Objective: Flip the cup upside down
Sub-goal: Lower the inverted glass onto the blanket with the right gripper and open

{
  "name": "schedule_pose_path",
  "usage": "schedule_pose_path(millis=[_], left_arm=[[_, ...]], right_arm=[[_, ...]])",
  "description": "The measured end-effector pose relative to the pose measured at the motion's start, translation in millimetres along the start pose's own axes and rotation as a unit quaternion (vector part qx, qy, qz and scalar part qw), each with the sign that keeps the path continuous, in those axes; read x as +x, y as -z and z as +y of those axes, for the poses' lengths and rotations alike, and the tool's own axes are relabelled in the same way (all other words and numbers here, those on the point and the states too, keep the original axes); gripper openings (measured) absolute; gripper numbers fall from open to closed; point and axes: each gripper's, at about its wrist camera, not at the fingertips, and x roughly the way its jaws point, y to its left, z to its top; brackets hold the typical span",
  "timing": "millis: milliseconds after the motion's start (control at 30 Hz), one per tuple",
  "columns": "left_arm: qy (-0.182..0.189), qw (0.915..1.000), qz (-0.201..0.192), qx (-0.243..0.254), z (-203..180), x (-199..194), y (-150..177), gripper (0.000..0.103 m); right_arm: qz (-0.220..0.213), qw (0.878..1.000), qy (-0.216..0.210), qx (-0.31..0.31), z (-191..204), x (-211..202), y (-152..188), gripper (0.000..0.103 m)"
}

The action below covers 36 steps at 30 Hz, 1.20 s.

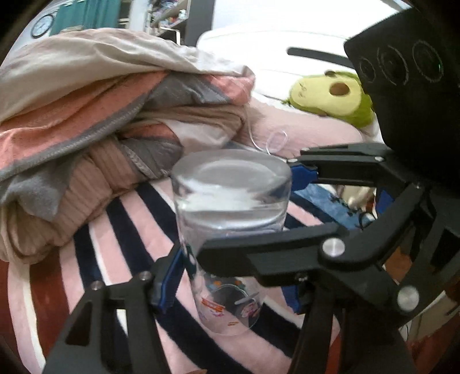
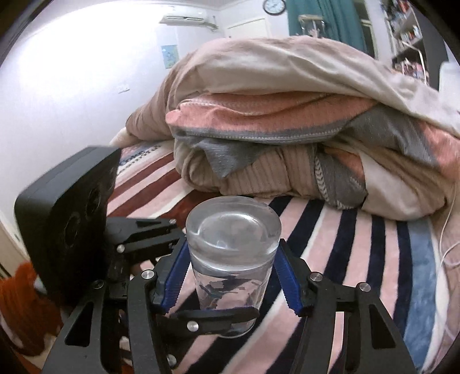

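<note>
One clear glass cup (image 2: 233, 247) is bottom-up: thick base on top, mouth down at the striped blanket (image 2: 330, 259), printed cartoon decals near the rim. Can't confirm whether the rim bears on the blanket or sits just off it. It's mid-scene, near edge of the bed, just in front of the bedding pile. Right gripper (image 2: 231, 276) comes in from the near side, blue ribbed pads (image 2: 175, 273) on the cup's left and right walls just under the base, both against the glass, so the jaws are clamped on the cup. Left gripper (image 1: 230, 287) comes in from the left of the scene at roughly a right angle to the other one, lower on the body. Its jaws stand apart and straddle the cup. In the left wrist view one pad sits at the glass while the other stands off the wall, partly hidden by the right gripper's finger crossing in front. Far of the cup: heaped pink, grey and beige bedding (image 2: 273, 129). Right of the heap, a green plush toy (image 1: 330, 95) lies on a pink sheet and a thin white cable (image 2: 448, 230) trails down. Wall clock (image 2: 274, 5) hangs high on the far wall.
</note>
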Motion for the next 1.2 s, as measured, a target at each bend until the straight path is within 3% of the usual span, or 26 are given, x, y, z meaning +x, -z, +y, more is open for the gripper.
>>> schedule_pose_path(millis=[267,433,600,733,1067,1133,1200], left_arm=[[0.004,1.0000,-0.005,0.000,-4,-5,8,0.058],[0.003,0.9999,-0.008,-0.006,-3,-6,6,0.082],[0.004,0.9999,-0.007,-0.011,0,-5,4,0.088],[0.001,0.9999,-0.007,-0.016,1,-6,5,0.088],[0.002,0.9996,0.000,-0.027,5,-10,8,0.092],[0.002,0.9994,-0.004,-0.034,6,-19,9,0.092],[-0.008,0.9990,-0.006,-0.044,8,-34,10,0.099]], right_arm=[[0.017,0.999,0.007,-0.034,13,0,15,0.055],[0.023,0.999,0.002,-0.028,11,2,12,0.055],[0.028,0.999,-0.008,-0.022,11,5,8,0.057],[0.024,0.999,-0.007,-0.025,13,4,7,0.066],[0.022,1.000,-0.001,-0.017,8,3,4,0.068],[0.015,1.000,-0.002,-0.013,8,-4,2,0.075],[-0.001,1.000,-0.003,-0.008,6,-16,-1,0.084]])
